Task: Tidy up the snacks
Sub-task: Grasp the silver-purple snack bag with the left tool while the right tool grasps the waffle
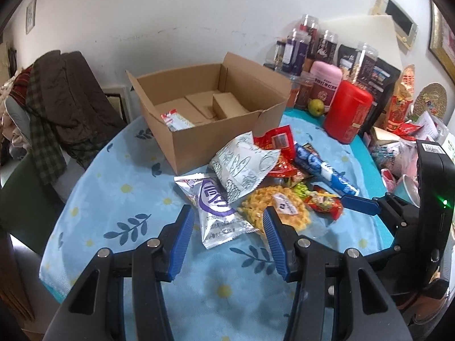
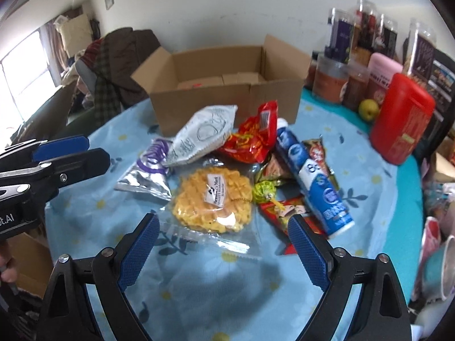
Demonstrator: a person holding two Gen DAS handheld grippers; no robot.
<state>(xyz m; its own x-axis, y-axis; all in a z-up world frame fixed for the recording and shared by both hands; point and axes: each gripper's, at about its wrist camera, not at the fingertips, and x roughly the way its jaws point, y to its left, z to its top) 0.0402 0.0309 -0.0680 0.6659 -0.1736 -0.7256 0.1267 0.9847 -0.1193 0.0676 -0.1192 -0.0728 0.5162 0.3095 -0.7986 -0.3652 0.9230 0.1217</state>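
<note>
Right gripper (image 2: 223,244) hung wide apart over the brittle yellow cracker pack (image 2: 213,201); best pinched by its flat clear edge. Left gripper (image 1: 227,221) gaped, empty.

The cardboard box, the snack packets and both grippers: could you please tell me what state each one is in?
Box: flaps open, upright, one red-and-white packet inside.
Silver-purple packet: sealed, flat on the cloth.
Yellow snack: sealed in clear wrap, lying flat.
White packet: sealed, resting on other snacks.
Blue tube: lying on its side.
Left gripper: open, empty.
Right gripper: wide open, empty.
</note>
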